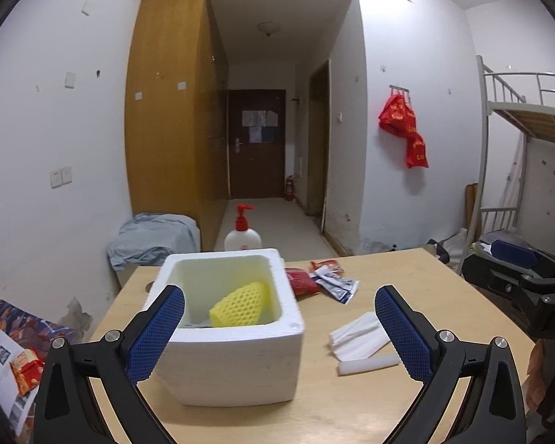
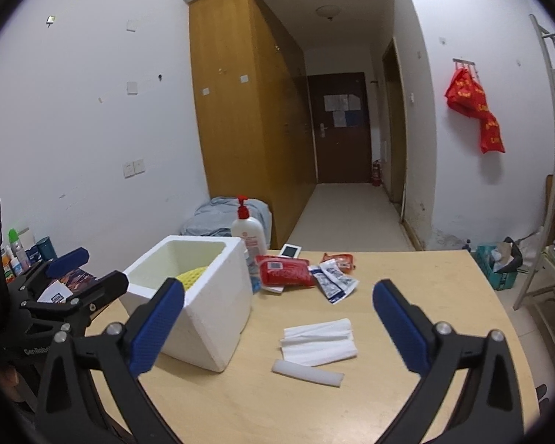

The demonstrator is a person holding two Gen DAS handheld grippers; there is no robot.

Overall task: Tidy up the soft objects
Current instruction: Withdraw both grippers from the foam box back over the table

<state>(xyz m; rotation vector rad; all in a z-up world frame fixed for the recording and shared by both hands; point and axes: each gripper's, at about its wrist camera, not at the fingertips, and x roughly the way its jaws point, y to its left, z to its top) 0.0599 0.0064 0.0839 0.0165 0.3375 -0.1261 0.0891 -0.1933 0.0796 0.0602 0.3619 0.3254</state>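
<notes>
A white foam box (image 1: 240, 355) stands on the wooden table (image 1: 444, 288), with a yellow foam net (image 1: 240, 305) lying inside it. The box also shows in the right wrist view (image 2: 211, 318), with the yellow net (image 2: 192, 277) just visible over its rim. White foam sheets (image 1: 359, 336) (image 2: 318, 342) and a white foam roll (image 1: 368, 364) (image 2: 307, 372) lie on the table right of the box. My left gripper (image 1: 279, 333) is open and empty, just in front of the box. My right gripper (image 2: 279, 327) is open and empty, above the table near the foam sheets.
A red wipes pack (image 2: 286, 272), small sachets (image 2: 333, 279) and a pump bottle (image 2: 248, 235) sit at the table's far side. Bottles (image 2: 16, 255) stand on the left. A bunk bed frame (image 1: 518, 140) stands on the right.
</notes>
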